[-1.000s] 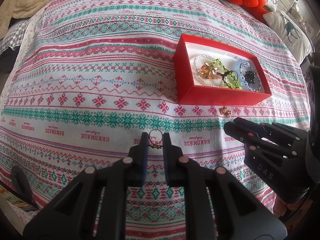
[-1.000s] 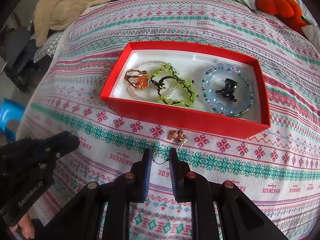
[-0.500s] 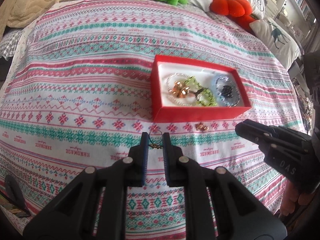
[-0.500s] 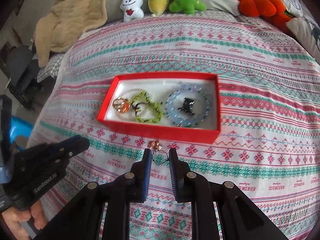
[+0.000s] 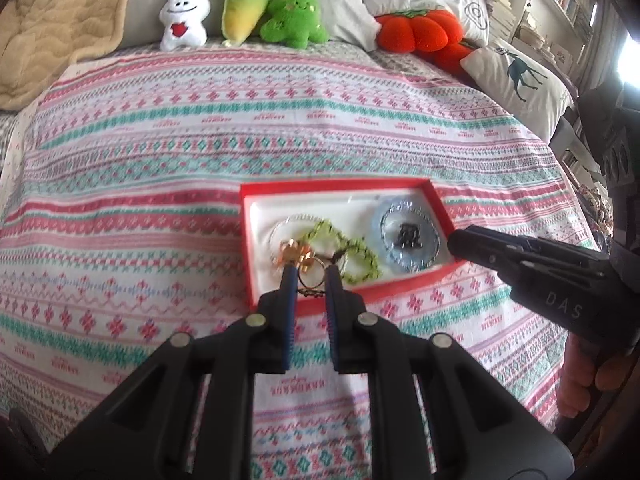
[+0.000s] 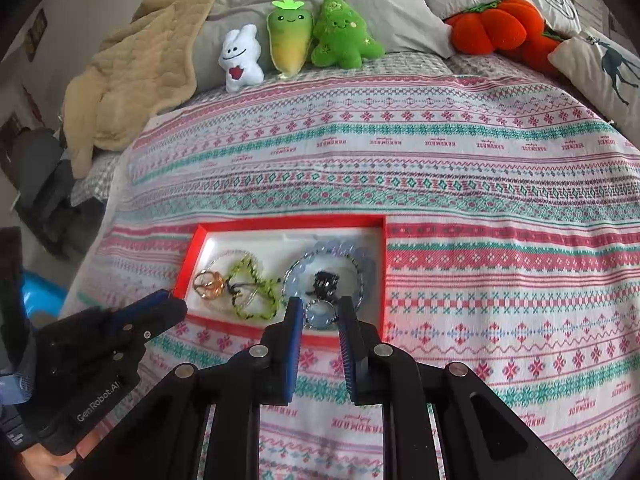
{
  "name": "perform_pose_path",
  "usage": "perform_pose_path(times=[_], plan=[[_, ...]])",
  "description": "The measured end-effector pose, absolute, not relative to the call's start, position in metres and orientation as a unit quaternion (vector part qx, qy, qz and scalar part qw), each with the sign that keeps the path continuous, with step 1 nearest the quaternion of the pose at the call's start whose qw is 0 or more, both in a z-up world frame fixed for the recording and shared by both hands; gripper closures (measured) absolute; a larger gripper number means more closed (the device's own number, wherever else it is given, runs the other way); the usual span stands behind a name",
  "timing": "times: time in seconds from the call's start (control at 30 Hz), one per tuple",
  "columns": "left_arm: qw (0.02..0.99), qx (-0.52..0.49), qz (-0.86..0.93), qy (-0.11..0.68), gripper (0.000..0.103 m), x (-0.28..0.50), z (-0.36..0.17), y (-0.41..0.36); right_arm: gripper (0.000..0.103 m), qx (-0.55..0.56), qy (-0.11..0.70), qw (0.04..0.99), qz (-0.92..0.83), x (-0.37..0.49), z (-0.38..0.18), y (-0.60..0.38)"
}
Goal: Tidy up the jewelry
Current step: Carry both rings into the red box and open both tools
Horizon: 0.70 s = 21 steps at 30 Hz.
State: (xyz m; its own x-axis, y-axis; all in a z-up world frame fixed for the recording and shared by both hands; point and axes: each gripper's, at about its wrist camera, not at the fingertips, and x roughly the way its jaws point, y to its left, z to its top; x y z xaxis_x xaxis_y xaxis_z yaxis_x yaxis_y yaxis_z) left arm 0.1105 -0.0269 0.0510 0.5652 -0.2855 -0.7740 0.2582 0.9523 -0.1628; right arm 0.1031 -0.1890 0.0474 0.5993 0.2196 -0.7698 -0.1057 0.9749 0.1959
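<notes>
A red box (image 5: 440,204) with a white lining (image 6: 248,240) lies on the patterned bedspread. It holds a clear bead bracelet, a copper flower piece (image 5: 292,254), a green bead bracelet (image 5: 348,248), a pale blue bracelet (image 5: 408,232) and a black clip (image 6: 325,282). My left gripper (image 5: 310,276) is shut on a gold ring (image 5: 311,278), held above the box's near left part. My right gripper (image 6: 320,312) is shut on a silver ring (image 6: 320,314), held above the box's near edge by the blue bracelet.
Plush toys stand at the head of the bed: a white bunny (image 5: 184,16), a green-yellow carrot (image 5: 244,8), a green tree (image 5: 294,12) and an orange pumpkin (image 5: 416,32). A beige blanket (image 6: 132,88) lies at the left, pillows (image 5: 524,76) at the right.
Both grippers lifted off the bedspread with their rings and moved forward over the red box. The view now takes in the plush toys at the head of the bed.
</notes>
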Motion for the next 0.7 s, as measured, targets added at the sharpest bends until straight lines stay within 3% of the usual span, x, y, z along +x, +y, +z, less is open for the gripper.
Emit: perform_pose_path(times=[0.53, 0.7], plan=[[0.897, -0.003, -0.155, 0.415, 0.087, 0.149, 0.03, -0.062, 0.084, 0.083, 0.437, 0.89, 0.096, 0.133, 0.029, -0.2], [0.895, -0.01, -0.146, 0.422, 0.076, 0.154, 0.026, -0.061, 0.084, 0.088, 0.437, 0.89, 0.097, 0.135, 0.029, -0.202]])
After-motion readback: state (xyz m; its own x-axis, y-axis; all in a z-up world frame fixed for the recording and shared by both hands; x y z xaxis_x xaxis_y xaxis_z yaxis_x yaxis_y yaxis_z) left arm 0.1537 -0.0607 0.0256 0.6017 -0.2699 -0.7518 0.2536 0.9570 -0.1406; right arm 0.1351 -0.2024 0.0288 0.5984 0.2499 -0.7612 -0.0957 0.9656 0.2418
